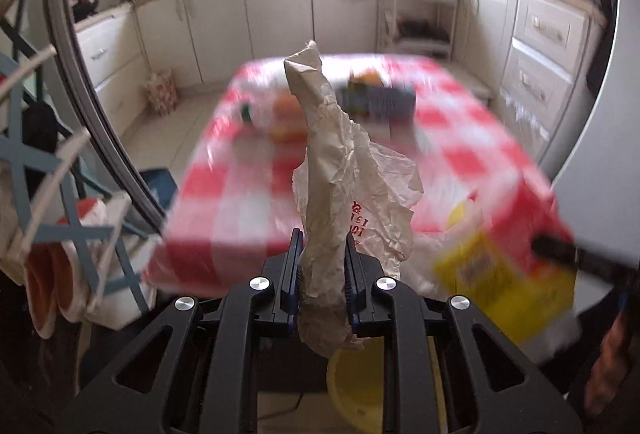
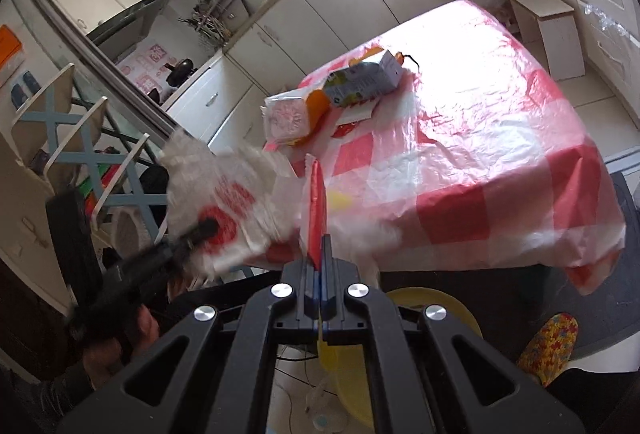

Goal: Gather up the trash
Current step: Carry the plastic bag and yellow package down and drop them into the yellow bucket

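the left gripper (image 1: 322, 258) is closed tight on a crumpled paper wrapper (image 1: 340, 170) that stands up between its fingers, held off the near edge of the table (image 1: 460, 154). the right gripper (image 2: 319, 254) is pinched nearly flat on a thin red and yellow wrapper (image 2: 316, 202), also near that edge. farther left on the checked cloth lie a carton (image 2: 364, 80) and a packet (image 2: 286, 120), touching. a yellow bin (image 2: 448, 308) sits below both grippers.
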